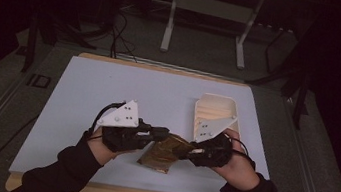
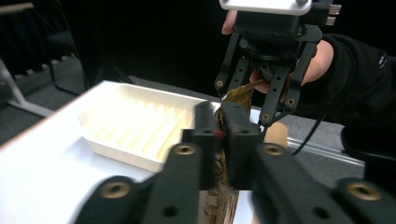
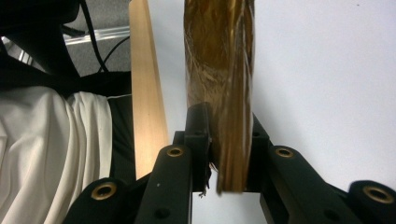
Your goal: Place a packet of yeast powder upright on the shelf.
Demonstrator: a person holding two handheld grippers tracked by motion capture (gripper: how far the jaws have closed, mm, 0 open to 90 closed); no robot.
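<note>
A shiny golden-brown packet [image 1: 163,151] lies near the table's front edge, between both hands. My left gripper [image 1: 165,136] is shut on the packet's upper left corner; in the left gripper view the jaws pinch the packet [image 2: 224,156] edge-on. My right gripper [image 1: 190,152] is shut on the packet's right side. In the right gripper view the packet [image 3: 219,70] runs away from the jaws, squeezed between them. The right gripper [image 2: 254,100] also faces me in the left gripper view, holding the packet's far end.
A cream ribbed tray [image 1: 216,113] sits on the white table top [image 1: 108,92] at the right, just behind my right hand. The wooden table edge [image 3: 144,84] lies close to the packet. Dark stands and cables surround the table on the floor.
</note>
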